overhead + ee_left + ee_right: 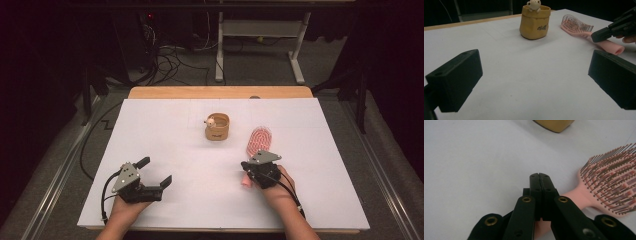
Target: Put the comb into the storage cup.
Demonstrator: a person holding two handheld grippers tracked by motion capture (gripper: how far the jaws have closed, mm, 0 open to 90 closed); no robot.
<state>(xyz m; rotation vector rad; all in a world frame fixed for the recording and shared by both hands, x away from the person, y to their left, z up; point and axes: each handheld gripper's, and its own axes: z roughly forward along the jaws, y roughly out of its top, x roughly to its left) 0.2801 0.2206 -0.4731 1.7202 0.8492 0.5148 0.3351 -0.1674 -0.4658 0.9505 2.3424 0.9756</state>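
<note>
Closed jaws mark the right gripper (539, 175), pressed flat together with nothing between them, poised directly over the handle of the pink hairbrush (610, 188), which lies lower right of centre in the high view. To take the handle well, the jaws would need to part first, drop to straddle it, then squeeze near its middle. The left gripper (155, 171) rests spread wide at lower left, well apart from the tan pouch holder (217, 127) near the picture's centre.
</note>
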